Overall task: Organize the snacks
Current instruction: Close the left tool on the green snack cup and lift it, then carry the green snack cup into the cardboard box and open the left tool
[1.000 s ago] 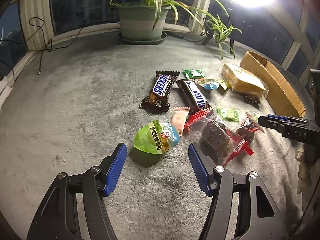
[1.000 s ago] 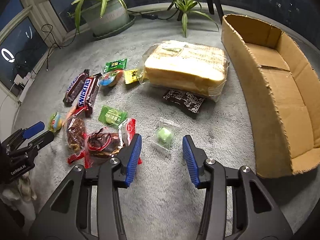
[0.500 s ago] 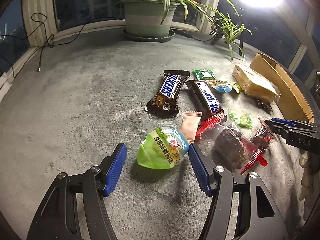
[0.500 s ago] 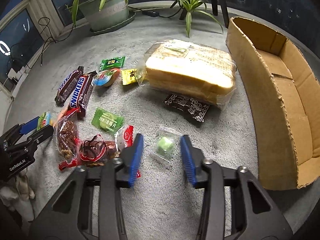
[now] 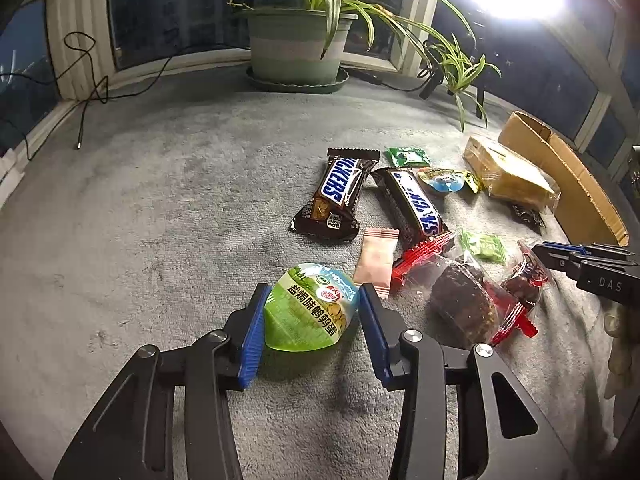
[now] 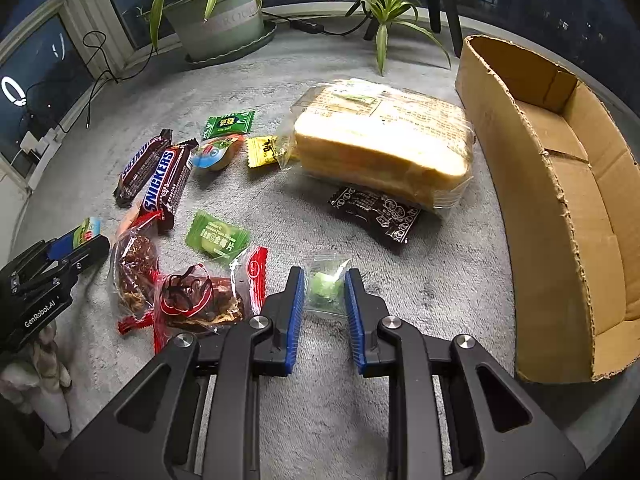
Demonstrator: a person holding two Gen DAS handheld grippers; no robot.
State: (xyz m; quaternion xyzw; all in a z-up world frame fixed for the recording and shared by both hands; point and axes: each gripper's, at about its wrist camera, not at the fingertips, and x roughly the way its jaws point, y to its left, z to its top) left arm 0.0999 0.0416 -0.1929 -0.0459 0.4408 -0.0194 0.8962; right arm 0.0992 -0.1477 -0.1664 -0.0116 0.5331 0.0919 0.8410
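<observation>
Snacks lie scattered on a grey carpet. My left gripper (image 5: 312,304) is shut on a green egg-shaped snack pack (image 5: 310,306), its blue pads against both sides. My right gripper (image 6: 325,286) is shut on a small clear packet with a green candy (image 6: 326,288). Two Snickers bars (image 5: 340,188) (image 6: 166,184), a pink sachet (image 5: 376,260), red-edged bags of dark dried fruit (image 5: 464,300) (image 6: 196,296), green sachets (image 6: 218,236), a bread loaf in plastic (image 6: 384,148) and a black packet (image 6: 376,216) lie around. The left gripper also shows in the right wrist view (image 6: 76,244).
An open cardboard box (image 6: 560,208) lies at the right of the snacks. A large potted plant (image 5: 296,48) and a smaller plant (image 6: 384,12) stand by the windows at the back. A black cable (image 5: 88,92) trails at the far left.
Both grippers moved forward and closed. The left one closed on the green egg-shaped pack. The right one closed on the small clear candy packet.
</observation>
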